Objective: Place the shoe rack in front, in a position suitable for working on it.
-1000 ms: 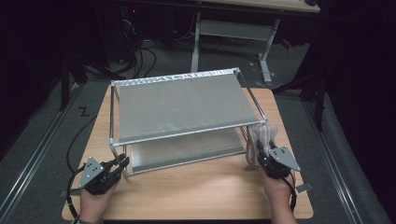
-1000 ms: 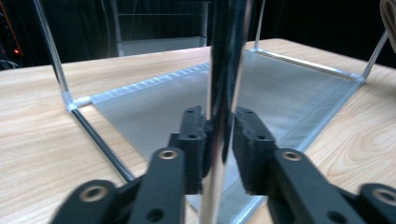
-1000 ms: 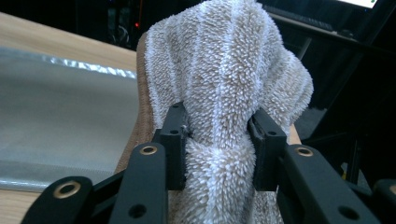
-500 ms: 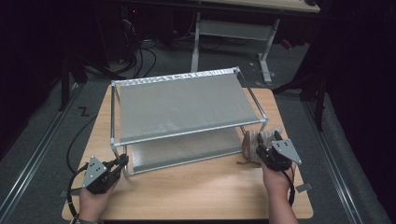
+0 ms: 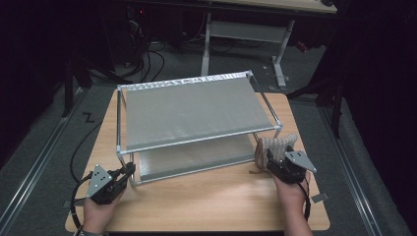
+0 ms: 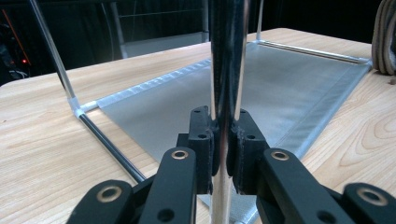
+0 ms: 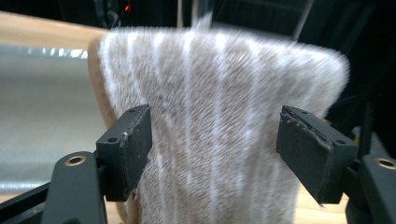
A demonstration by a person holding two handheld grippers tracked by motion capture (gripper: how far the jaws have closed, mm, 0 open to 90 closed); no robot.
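Your left tool (image 5: 129,171) is clamped on the front-left upright post (image 6: 227,70) of the two-tier rack (image 5: 192,110), low down near the worktop (image 5: 206,201); in the left gripper view the chrome post runs straight up between the closed pads. Your right tool (image 5: 268,158) stands open at the rack's front-right corner, its jaws spread on either side of a striped beige slipper (image 5: 278,146), which stands on edge against the rack's front-right leg. In the right gripper view the slipper (image 7: 210,135) sits between the pads; the left pad appears to touch the fabric, the right pad stands clear.

Edges and room: the rack takes up the middle and far part of the worktop, its long sides running left to right. A bare strip of wood lies along the near edge between your two hands. The right tool has only a narrow margin before the worktop's right edge; the left tool sits near the front-left corner.

Surface and surroundings: light wood-grain top, grey mesh shelves, dark room, grey floor, cables and a white-framed desk (image 5: 246,29) beyond.
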